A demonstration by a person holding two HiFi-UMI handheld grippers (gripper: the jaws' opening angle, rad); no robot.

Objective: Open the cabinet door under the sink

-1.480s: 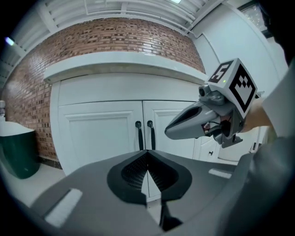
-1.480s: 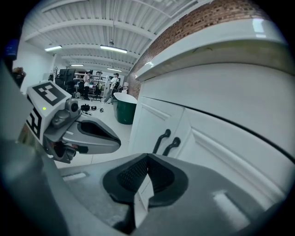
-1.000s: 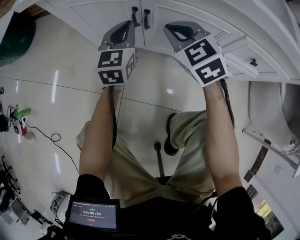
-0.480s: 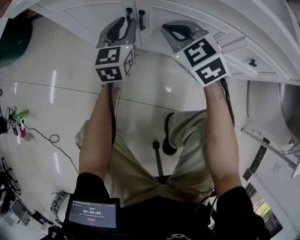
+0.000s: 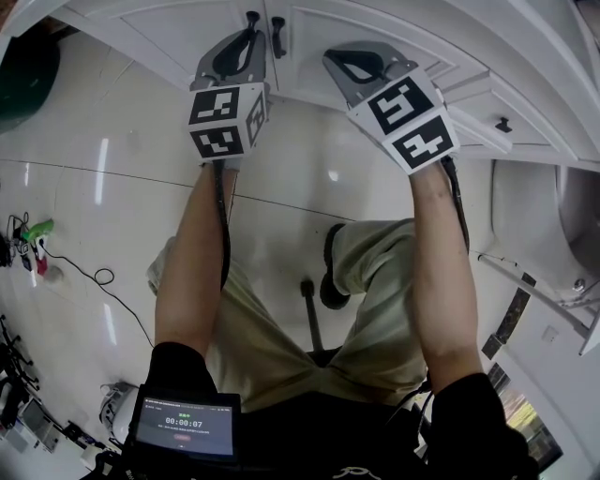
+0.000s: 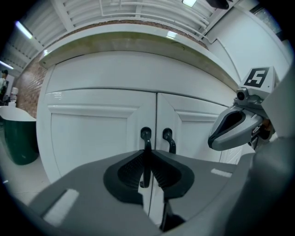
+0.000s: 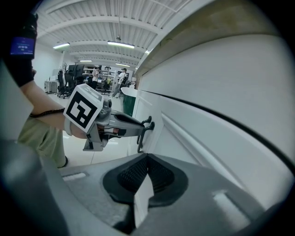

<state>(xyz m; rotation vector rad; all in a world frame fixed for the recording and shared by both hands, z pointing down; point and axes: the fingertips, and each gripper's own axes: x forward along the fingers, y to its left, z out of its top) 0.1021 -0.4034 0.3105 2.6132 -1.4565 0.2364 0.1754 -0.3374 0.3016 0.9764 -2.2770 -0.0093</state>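
Note:
Two white cabinet doors meet under the counter, each with a dark handle. In the left gripper view the left handle (image 6: 146,135) runs down between the jaws of my left gripper (image 6: 146,152), and the right handle (image 6: 168,138) stands just beside it. The left jaws are closing and their tips press on the left handle. From the head view the left gripper (image 5: 249,36) reaches the left handle (image 5: 251,21). My right gripper (image 5: 334,58) hovers shut and empty in front of the right door (image 6: 198,133), a little right of the right handle (image 5: 277,36).
A dark green bin (image 6: 17,138) stands on the floor left of the cabinet. Cables and small items (image 5: 36,246) lie on the tiles at the left. A white fixture (image 5: 553,220) is at the right. My legs and a tablet (image 5: 185,424) fill the lower head view.
My left gripper has moved forward to the left door handle, opened its jaws, and closed them around it. The right gripper has stayed where it was.

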